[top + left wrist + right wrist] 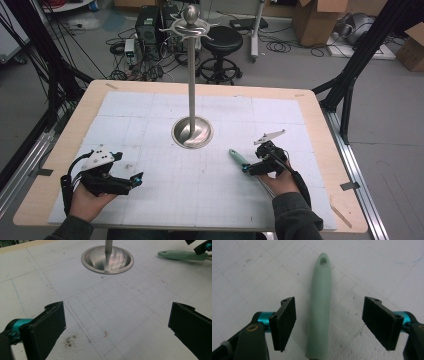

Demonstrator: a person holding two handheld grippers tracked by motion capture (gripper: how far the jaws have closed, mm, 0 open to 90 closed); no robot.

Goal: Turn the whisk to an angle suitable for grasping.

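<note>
**Item record: pale green utensil handle, awaiting pickup beside hanging stand**

Nearest item: right gripper, jaws spread wide and holding nothing, one black pad on each side of the pale green handle. Neither pad touches it; the left-hand pad in the right gripper view stands closer to it than the other. Straddling placement suggests a grasp being lined up across the handle's width.

Pale green handle: lies flat on the white gridded mat, slender, tapering to a rounded tip with a hanging hole that points away from the gripper. In the high view it rests right of centre, just before the right gripper, near the stand but apart from it. Its working end is hidden under the gripper.

Metal stand: upright pole on a round dished base, curved hooks at top. Probable destination, given the hole in the handle; this is a judgement only.

Left gripper: jaws wide apart, empty, resting low over bare mat at the near left, well apart from the handle. It appears parked, keeping clear of the working side.
</note>
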